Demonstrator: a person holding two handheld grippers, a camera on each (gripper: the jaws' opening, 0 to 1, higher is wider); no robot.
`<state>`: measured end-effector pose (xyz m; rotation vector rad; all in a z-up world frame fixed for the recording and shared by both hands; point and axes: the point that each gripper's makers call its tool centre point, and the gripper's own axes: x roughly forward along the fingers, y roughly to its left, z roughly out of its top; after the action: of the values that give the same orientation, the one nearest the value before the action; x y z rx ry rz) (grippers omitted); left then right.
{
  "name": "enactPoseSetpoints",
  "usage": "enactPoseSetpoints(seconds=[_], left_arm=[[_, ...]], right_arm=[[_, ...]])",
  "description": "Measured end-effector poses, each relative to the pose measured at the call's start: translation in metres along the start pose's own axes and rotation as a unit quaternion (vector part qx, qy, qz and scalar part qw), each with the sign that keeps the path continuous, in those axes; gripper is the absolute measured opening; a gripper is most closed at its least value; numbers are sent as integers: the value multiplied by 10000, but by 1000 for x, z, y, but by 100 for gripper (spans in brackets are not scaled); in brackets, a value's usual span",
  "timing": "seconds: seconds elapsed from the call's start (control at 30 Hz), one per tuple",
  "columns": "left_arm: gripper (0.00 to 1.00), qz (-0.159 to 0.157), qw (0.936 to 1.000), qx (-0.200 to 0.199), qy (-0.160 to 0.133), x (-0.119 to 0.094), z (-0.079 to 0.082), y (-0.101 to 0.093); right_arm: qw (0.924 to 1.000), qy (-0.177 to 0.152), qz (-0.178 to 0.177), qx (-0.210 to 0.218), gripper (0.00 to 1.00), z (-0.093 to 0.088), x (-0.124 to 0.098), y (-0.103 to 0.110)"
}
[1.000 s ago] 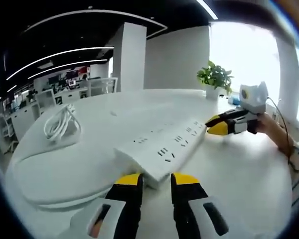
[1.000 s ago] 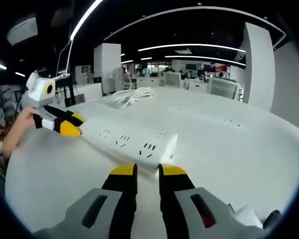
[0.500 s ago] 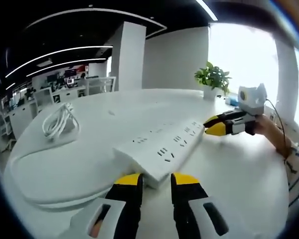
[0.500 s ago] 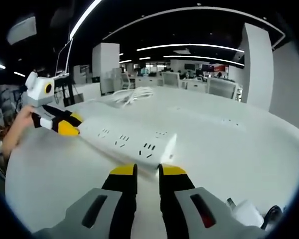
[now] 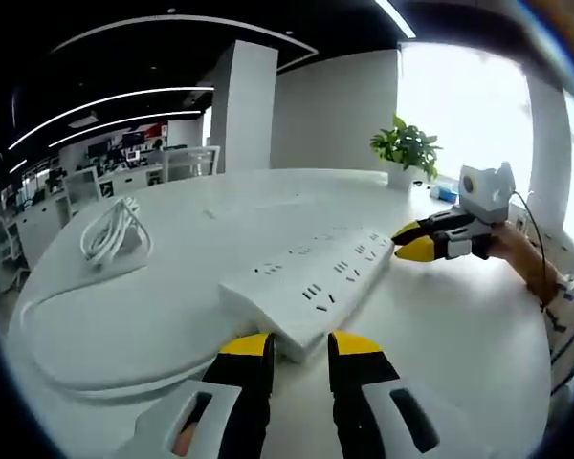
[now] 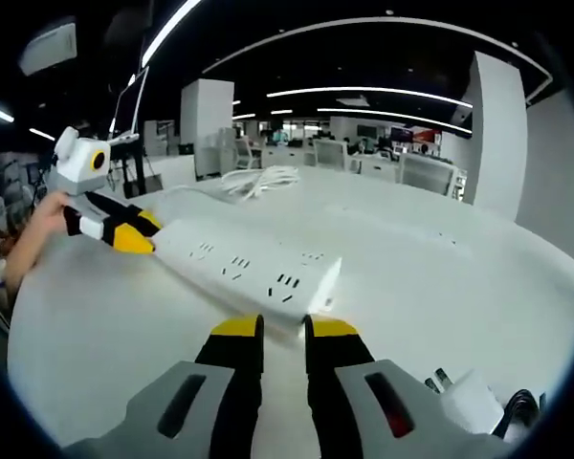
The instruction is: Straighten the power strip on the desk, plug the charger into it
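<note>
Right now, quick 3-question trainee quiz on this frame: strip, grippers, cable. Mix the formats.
1. True or false: the left gripper and right gripper sit at opposite ends of the power strip.
2. Multiple choice: the coiled white cable is (A) plugged into the strip's top sockets, (B) lying on the desk apart from the strip, (C) held in a gripper.
3. Fill in: the potted ____ stands at the desk's far edge.

Key: 1 true; 2 B; 3 plant.
</note>
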<state>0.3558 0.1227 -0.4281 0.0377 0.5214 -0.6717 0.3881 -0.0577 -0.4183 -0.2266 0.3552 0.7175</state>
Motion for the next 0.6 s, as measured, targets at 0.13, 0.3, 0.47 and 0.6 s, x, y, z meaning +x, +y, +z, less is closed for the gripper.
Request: enactPoseSetpoints(seconds=[0.13, 0.3, 0.47, 0.6], left_arm=[[23, -48, 10000, -16, -9, -1, -1, -2], [23, -105, 9999, -73, -13, -1, -1, -4], [23, -149, 9999, -24, 25, -1, -1, -7], [23, -186, 9998, -11, 44, -1, -2, -8]], right_arm=[[10000, -38, 31, 31, 17, -1, -3, 2], [10000, -18, 51, 62, 17, -2, -6, 3], [10000, 33, 64, 3, 17, -3, -8, 4], [10000, 45, 71, 41, 16, -5, -10, 5]])
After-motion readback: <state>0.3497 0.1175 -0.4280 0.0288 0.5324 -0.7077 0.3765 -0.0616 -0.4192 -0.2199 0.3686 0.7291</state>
